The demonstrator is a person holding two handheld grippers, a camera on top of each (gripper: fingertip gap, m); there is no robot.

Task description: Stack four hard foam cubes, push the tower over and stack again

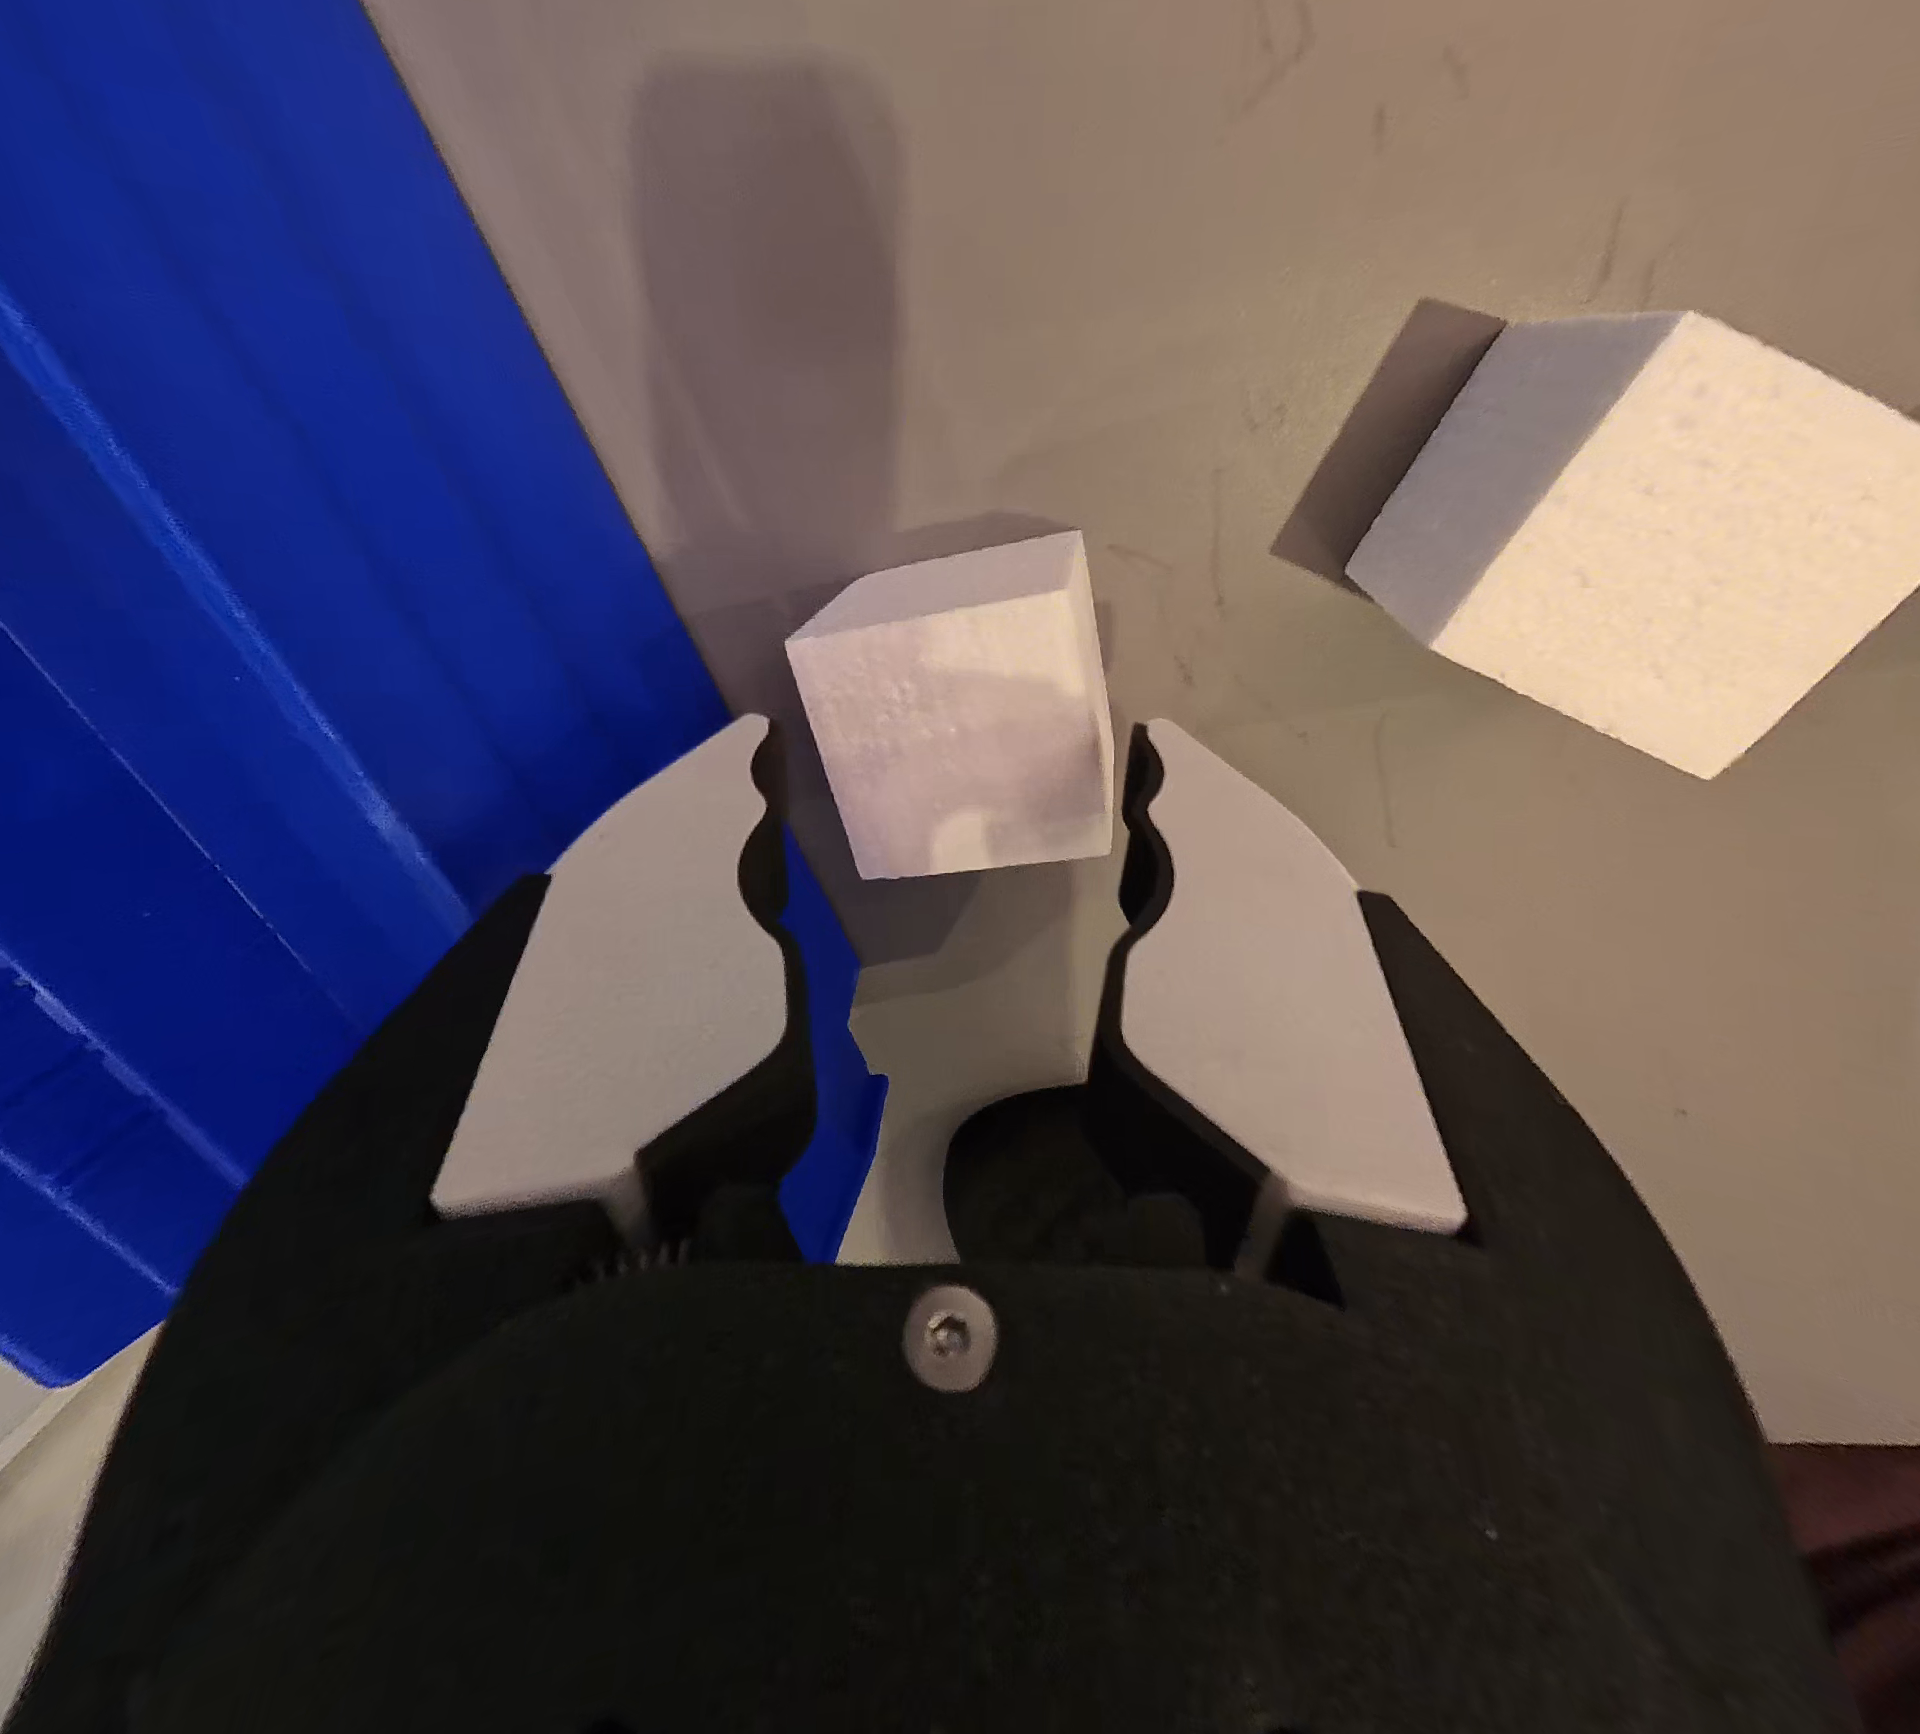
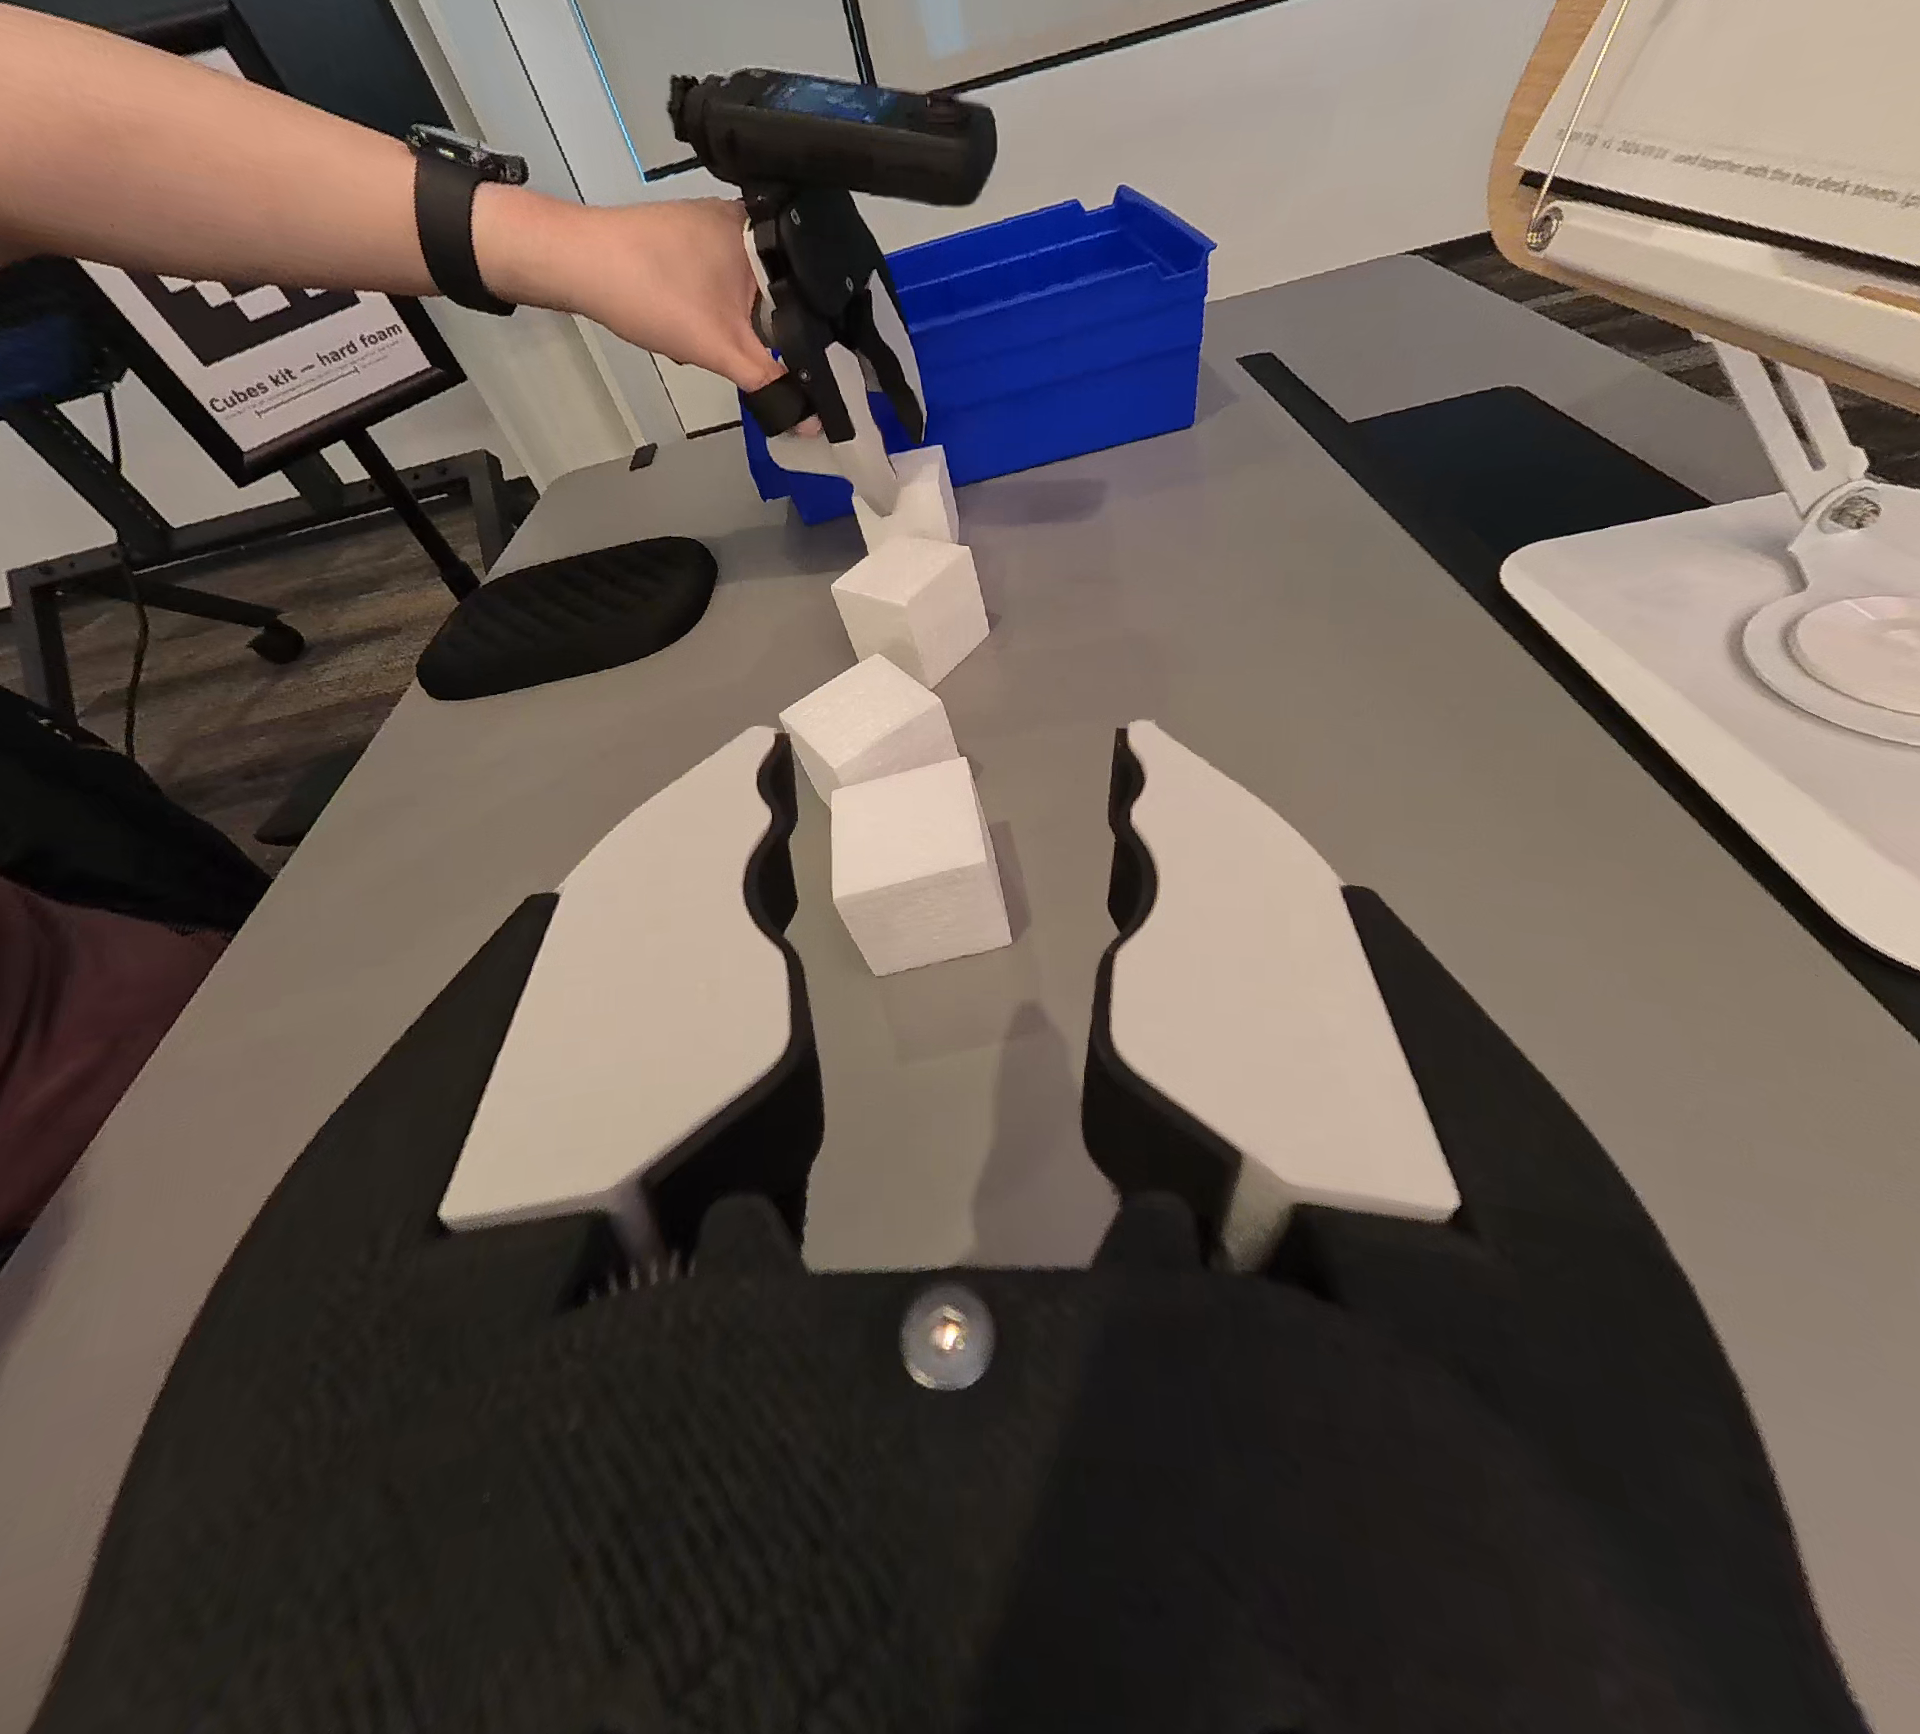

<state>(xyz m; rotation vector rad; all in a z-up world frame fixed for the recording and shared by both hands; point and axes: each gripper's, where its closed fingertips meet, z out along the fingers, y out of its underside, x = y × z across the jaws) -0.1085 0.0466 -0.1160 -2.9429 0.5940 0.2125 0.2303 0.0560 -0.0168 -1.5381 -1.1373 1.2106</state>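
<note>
- Black-and-white fingers of the right gripper [image 2: 945, 749] are filling the bottom of the right wrist view, spread wide apart and holding nothing.
- Surrounding things are sitting on the grey table [image 2: 1299, 749]: a blue bin [image 2: 1049, 354] at the far end, a black oval pad [image 2: 566, 614] at the left edge, a white stand [image 2: 1704, 645] with a tilted board on the right.
- Nothing is standing between the right gripper and the cubes; the bin is lying just beside the farthest cube [image 2: 925, 489], on its far side.
- Four white foam cubes, grainy on their faces and sharp-edged, are lying in a loose crooked line down the table, none stacked.
- Nearest cube [image 2: 920, 863] is sitting just ahead of the right fingertips, closer to the left finger, with the second cube [image 2: 868, 728] touching its far corner and the third cube [image 2: 914, 609] beyond.
- Left gripper [image 1: 951, 739], held by a hand [image 2: 665, 287] with a wristband, is pointing down over the farthest cube, its fingers parted on either side with small gaps, not clamping it.
</note>
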